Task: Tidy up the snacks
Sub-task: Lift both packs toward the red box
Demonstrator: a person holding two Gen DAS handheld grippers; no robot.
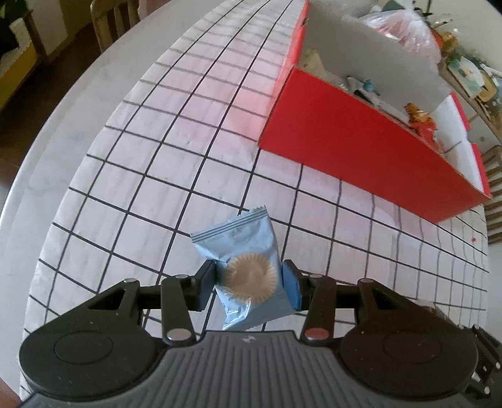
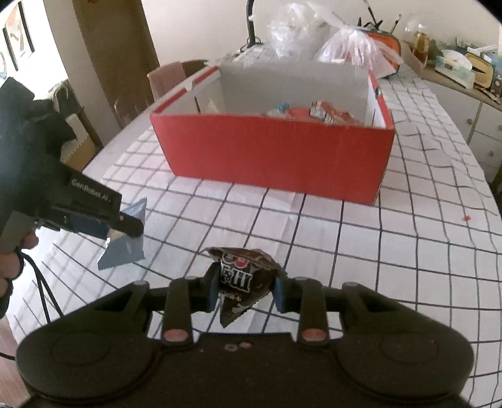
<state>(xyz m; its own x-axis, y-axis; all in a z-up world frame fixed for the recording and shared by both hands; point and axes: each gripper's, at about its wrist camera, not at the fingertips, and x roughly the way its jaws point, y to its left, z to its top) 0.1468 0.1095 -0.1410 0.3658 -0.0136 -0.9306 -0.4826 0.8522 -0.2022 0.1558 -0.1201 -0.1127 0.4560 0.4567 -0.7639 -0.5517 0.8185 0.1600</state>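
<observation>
My left gripper (image 1: 249,284) is shut on a light blue biscuit packet (image 1: 244,251) and holds it above the checked tablecloth. The left gripper (image 2: 124,229) with the blue packet (image 2: 125,248) also shows at the left of the right wrist view. My right gripper (image 2: 244,287) is shut on a brown M&M's packet (image 2: 243,276) above the cloth. A red cardboard box (image 2: 276,157) with white inner walls stands ahead of both grippers and holds several snack packets (image 2: 326,114). In the left wrist view the box (image 1: 360,150) lies up and to the right.
A white tablecloth with a dark grid (image 2: 345,235) covers the round table. Clear plastic bags (image 2: 345,44) sit behind the box. A cluttered sideboard (image 2: 464,69) stands at the far right. Chairs (image 1: 109,22) stand beyond the table's edge.
</observation>
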